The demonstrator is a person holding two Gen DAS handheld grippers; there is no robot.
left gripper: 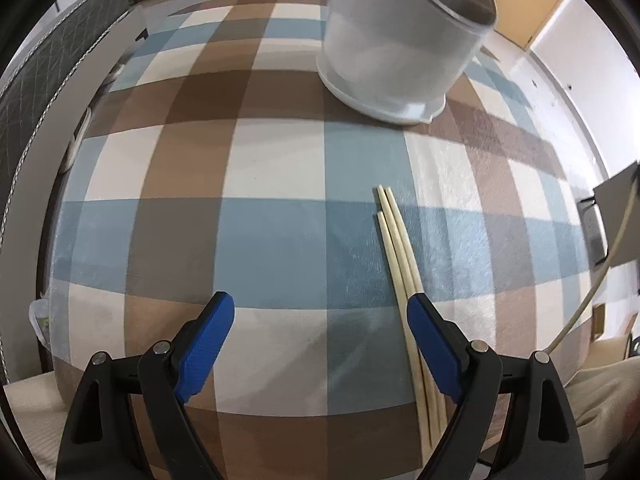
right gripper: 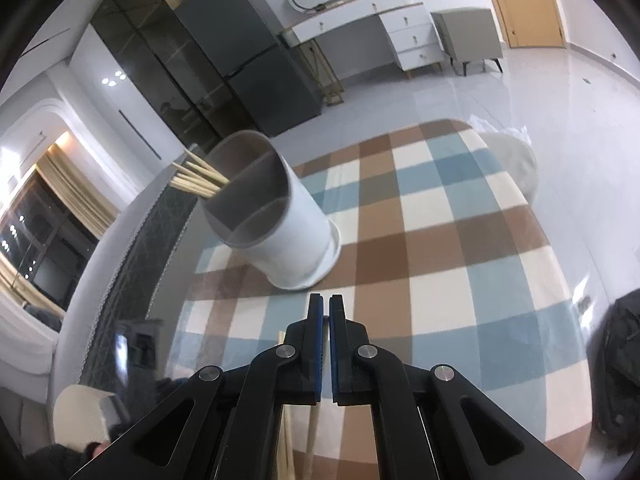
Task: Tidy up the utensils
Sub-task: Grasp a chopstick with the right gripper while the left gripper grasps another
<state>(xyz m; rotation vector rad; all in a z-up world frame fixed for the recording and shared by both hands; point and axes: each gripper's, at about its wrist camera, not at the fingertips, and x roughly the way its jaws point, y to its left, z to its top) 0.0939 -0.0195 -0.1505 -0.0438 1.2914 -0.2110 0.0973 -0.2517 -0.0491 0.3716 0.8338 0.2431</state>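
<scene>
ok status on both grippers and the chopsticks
Left gripper open, empty. Right gripper shut on a chopstick. Three chopsticks loose on table; holder unobstructed.

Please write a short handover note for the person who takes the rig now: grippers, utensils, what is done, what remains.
Left gripper: open, empty, over the checked table.
Right gripper: shut, a pale stick between the fingers, probably a chopstick.
Loose chopsticks: three on the table beside the left gripper.
Holder: upright, several chopsticks already in one compartment.
Left: move the remaining chopsticks into the holder.
</scene>
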